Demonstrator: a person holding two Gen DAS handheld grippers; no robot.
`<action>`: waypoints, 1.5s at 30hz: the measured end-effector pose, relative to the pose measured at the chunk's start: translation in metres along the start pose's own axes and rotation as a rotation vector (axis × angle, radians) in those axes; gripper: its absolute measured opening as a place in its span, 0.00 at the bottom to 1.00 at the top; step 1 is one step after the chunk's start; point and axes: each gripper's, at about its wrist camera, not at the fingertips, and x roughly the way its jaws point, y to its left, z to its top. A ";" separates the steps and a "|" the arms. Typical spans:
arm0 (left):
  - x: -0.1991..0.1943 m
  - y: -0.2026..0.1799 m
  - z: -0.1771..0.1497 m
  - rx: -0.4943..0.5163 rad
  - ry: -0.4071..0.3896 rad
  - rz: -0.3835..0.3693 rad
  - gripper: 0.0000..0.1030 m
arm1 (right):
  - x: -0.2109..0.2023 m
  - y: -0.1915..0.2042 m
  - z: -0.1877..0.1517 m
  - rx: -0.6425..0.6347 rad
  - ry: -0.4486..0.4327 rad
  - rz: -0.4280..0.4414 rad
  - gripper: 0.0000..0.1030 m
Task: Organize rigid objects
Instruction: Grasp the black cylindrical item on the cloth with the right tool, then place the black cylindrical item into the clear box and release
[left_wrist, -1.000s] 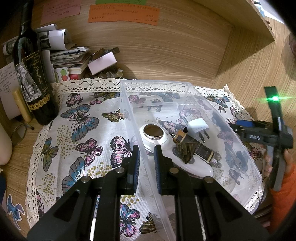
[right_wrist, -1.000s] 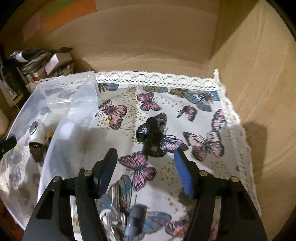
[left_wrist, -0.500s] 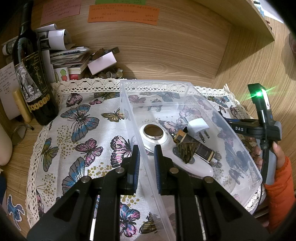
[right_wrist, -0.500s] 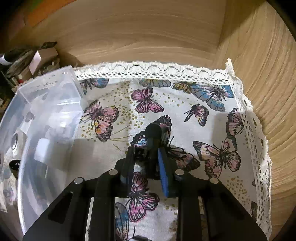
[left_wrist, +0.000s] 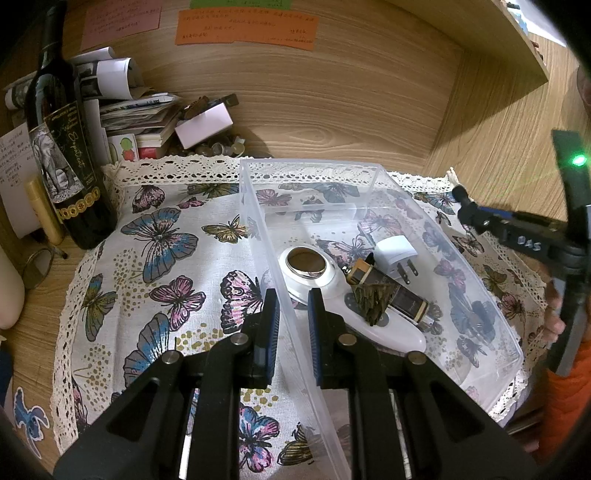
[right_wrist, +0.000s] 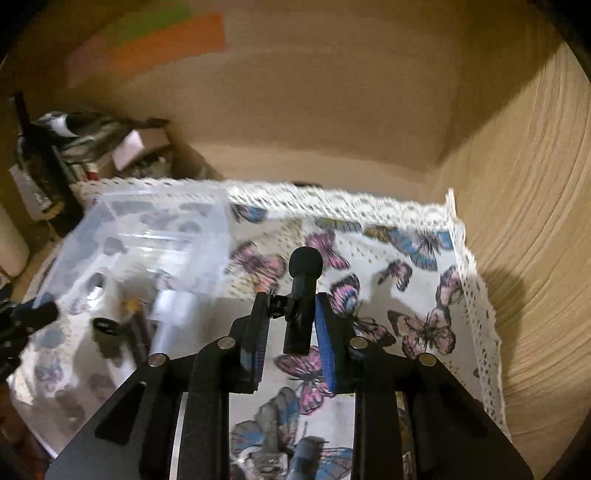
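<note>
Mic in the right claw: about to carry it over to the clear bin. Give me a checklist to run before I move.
1. Right claw shut on the small black microphone: ok.
2. Microphone lifted clear of the butterfly cloth: cannot tell; the right wrist view is blurred.
3. Left claw steadying the clear plastic bin, fingers either side of its near wall: ok.
4. Bin open on top: ok, no lid seen.
5. Free floor in the bin: ok, bare space at the far end beyond the white charger plug.
6. Keys on the cloth below the right claw: not ok, still outside the bin.
</note>
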 end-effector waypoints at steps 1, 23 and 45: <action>0.000 0.000 0.000 0.001 0.000 0.001 0.13 | -0.007 0.005 0.001 -0.012 -0.017 0.007 0.22; 0.001 0.000 0.001 0.000 -0.002 -0.004 0.14 | 0.002 0.091 0.001 -0.274 0.017 0.122 0.22; 0.001 0.001 0.001 -0.001 -0.003 -0.007 0.14 | 0.004 0.093 -0.003 -0.262 0.051 0.102 0.50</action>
